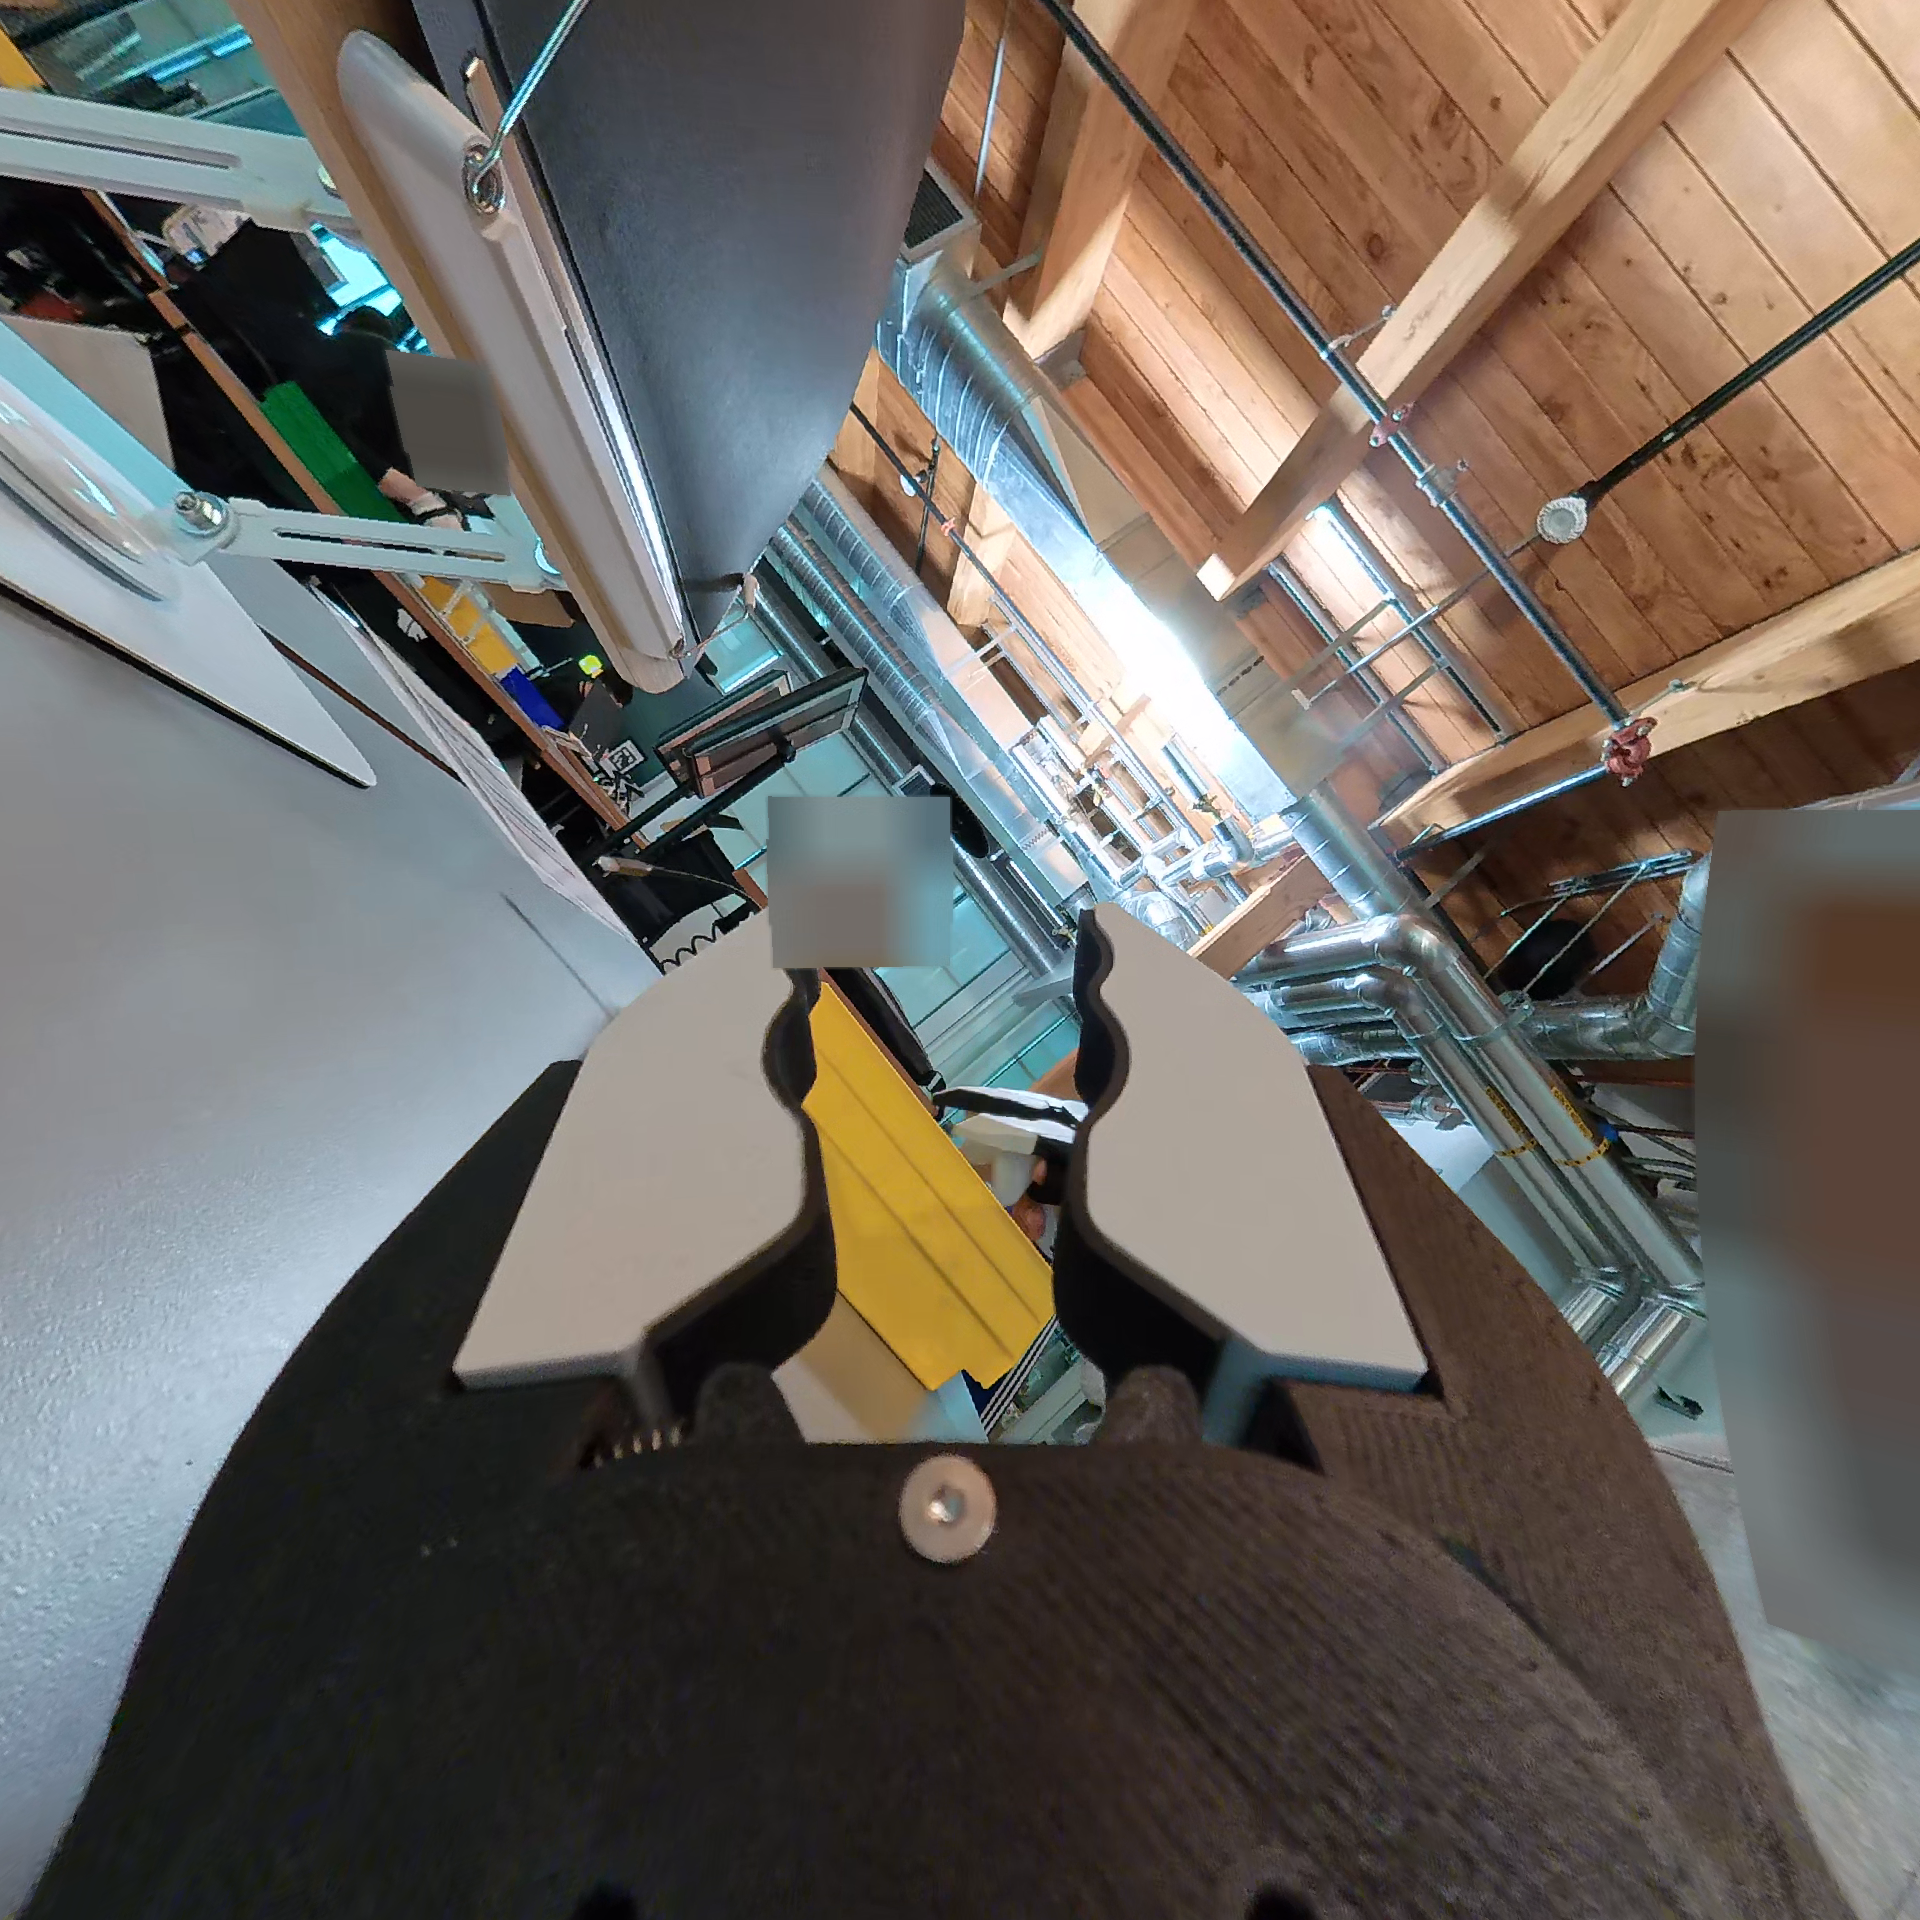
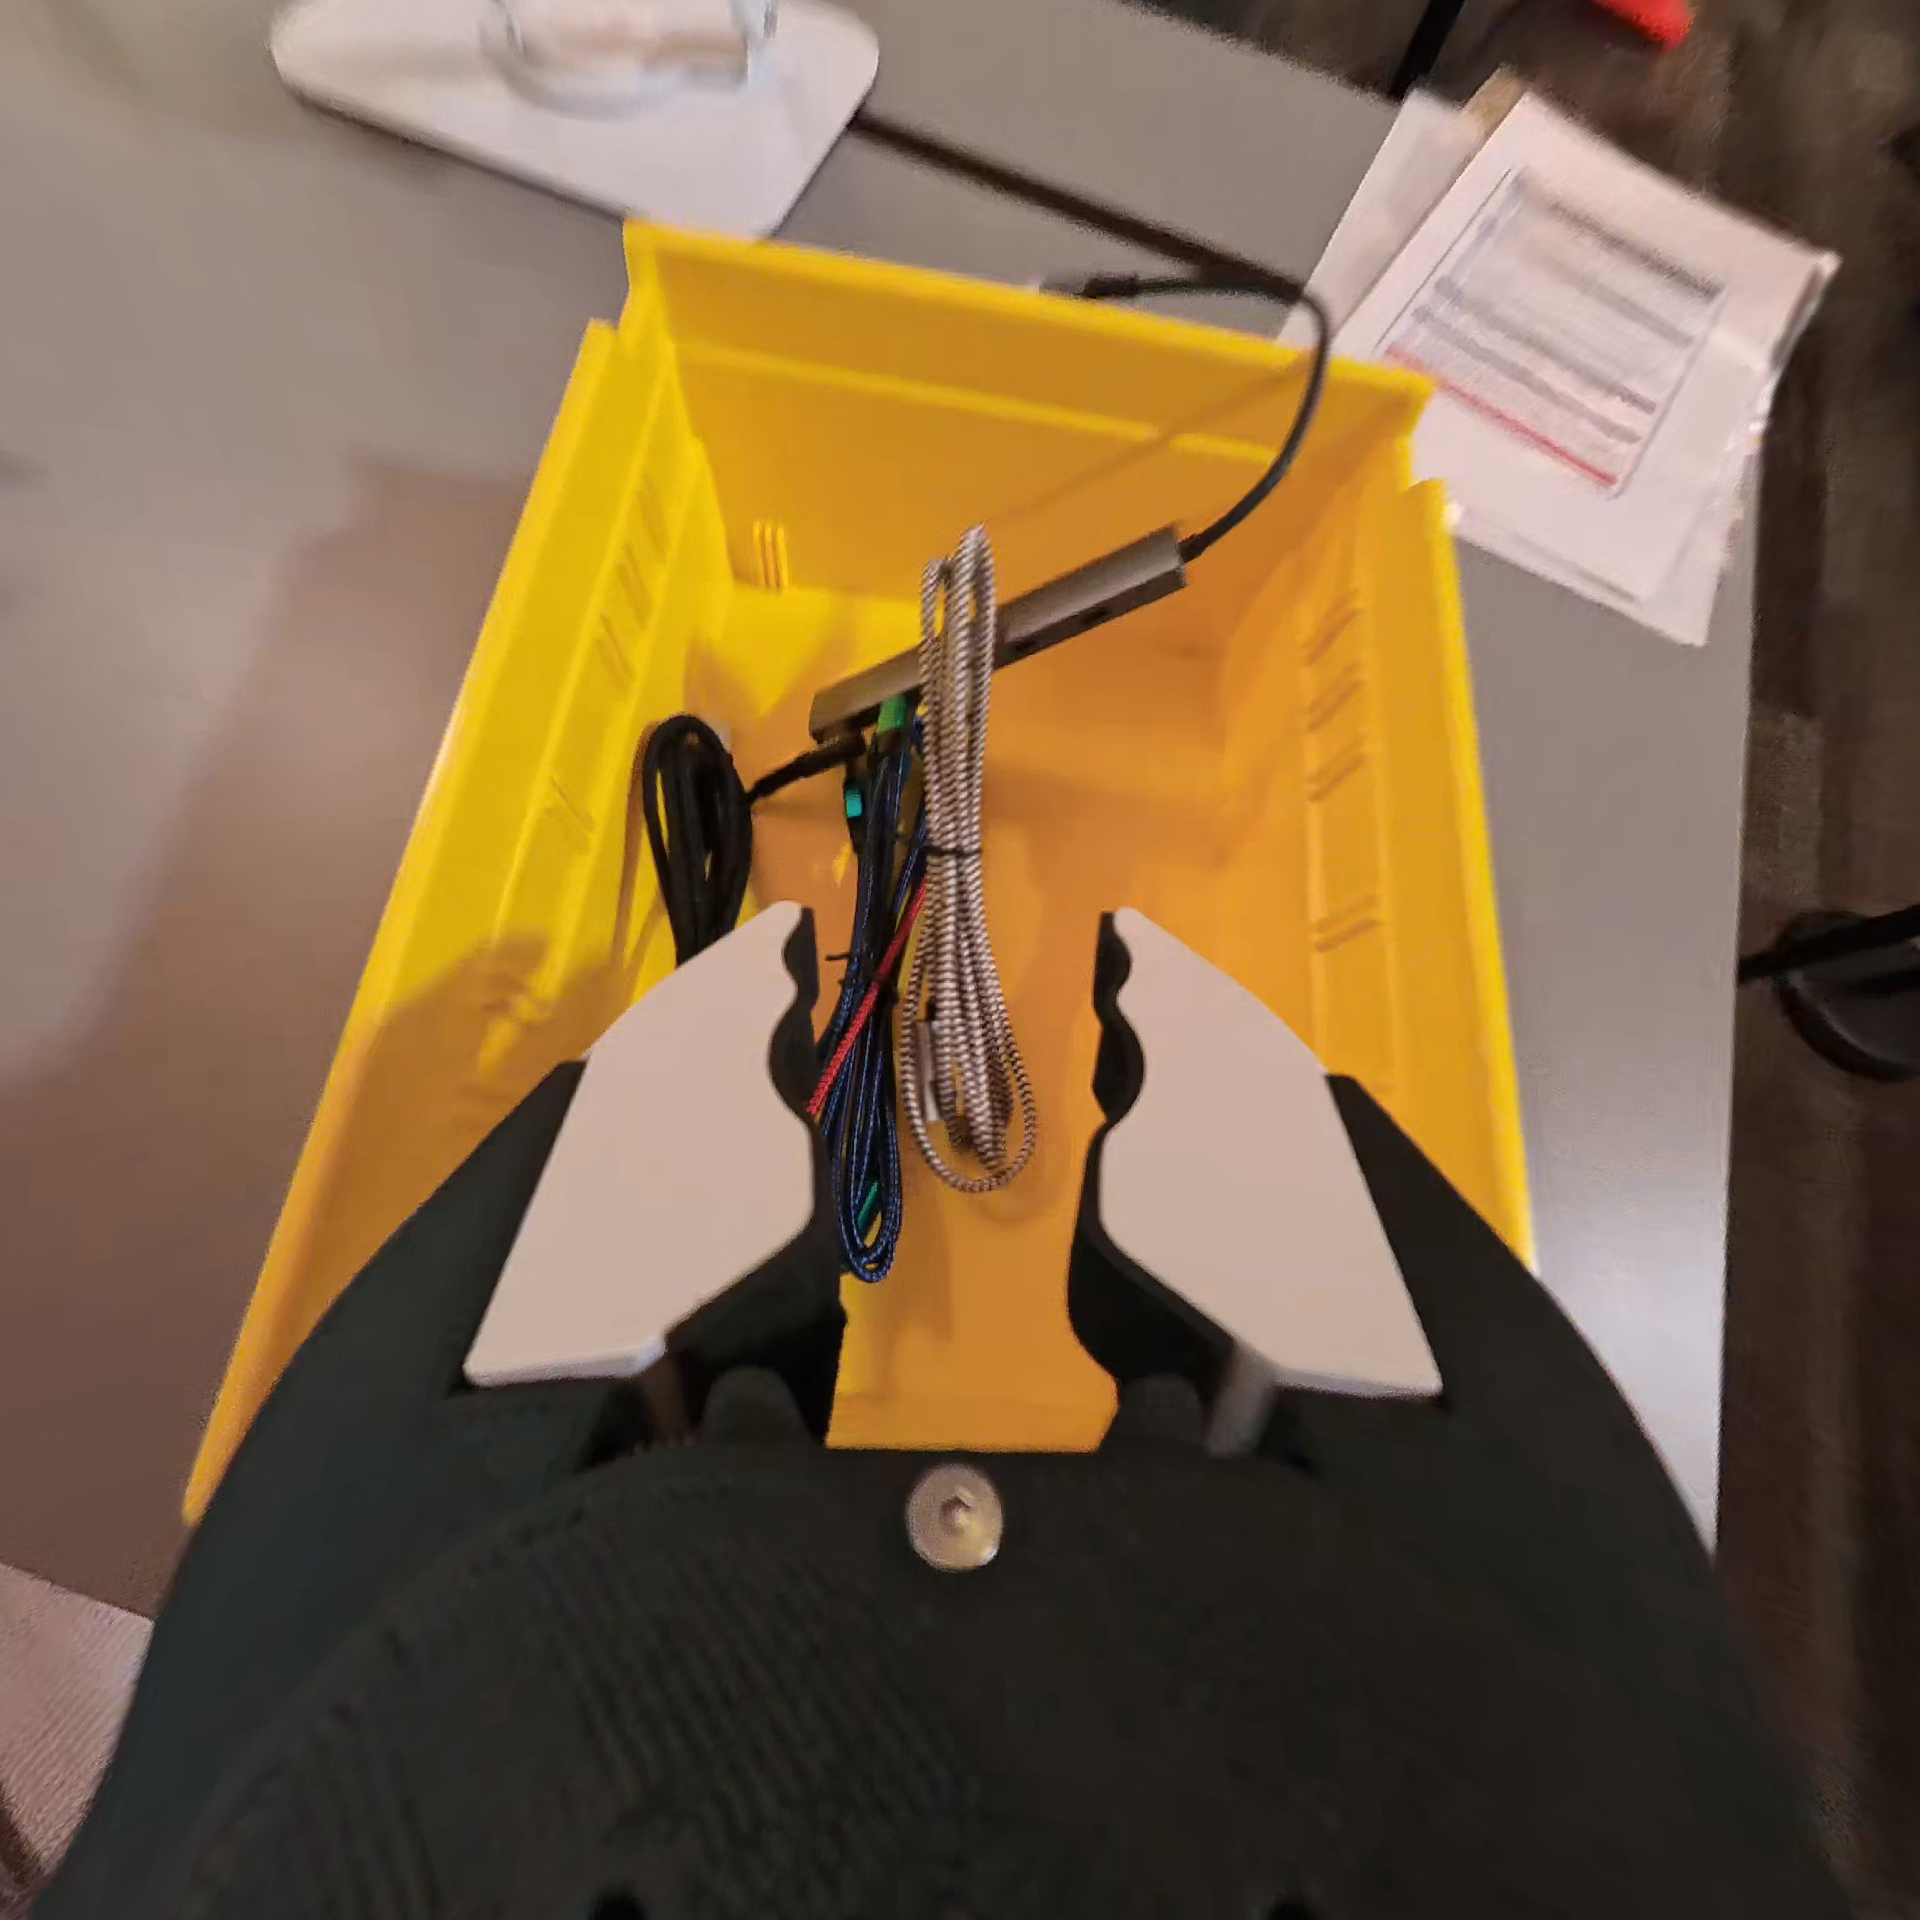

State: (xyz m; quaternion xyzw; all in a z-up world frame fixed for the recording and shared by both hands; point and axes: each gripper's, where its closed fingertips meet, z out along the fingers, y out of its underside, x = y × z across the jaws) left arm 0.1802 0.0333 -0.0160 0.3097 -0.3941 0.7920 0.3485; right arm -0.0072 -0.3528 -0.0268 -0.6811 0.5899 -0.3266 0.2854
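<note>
In the right wrist view a yellow plastic bin point(image 2: 1382, 852) stands on a grey table point(image 2: 260, 499). Inside lie a black-and-white braided cable point(image 2: 961, 883), a blue braided cable point(image 2: 868, 1122), a coiled black cable point(image 2: 691, 831) and a grey hub point(image 2: 1008, 629) with a black cord leading out over the bin's rim. My right gripper point(image 2: 951, 935) is open and empty, hovering above the bin over the cables. My left gripper point(image 1: 940, 951) is open and empty, tilted upward toward the ceiling, with a yellow bin wall point(image 1: 914, 1195) showing between its fingers.
A white lamp base point(image 2: 582, 94) stands behind the bin and printed paper sheets point(image 2: 1579, 343) lie at the back right. In the left wrist view a white lamp head point(image 1: 540, 343) hangs overhead, with wooden ceiling beams point(image 1: 1507, 260), metal ducts point(image 1: 1403, 987) and people in the background. About 45 cm separates my left fingertips from my right. From my right tips it is roughly 12 cm to the grey hub point(image 2: 1008, 629); from my left, 40 cm.
</note>
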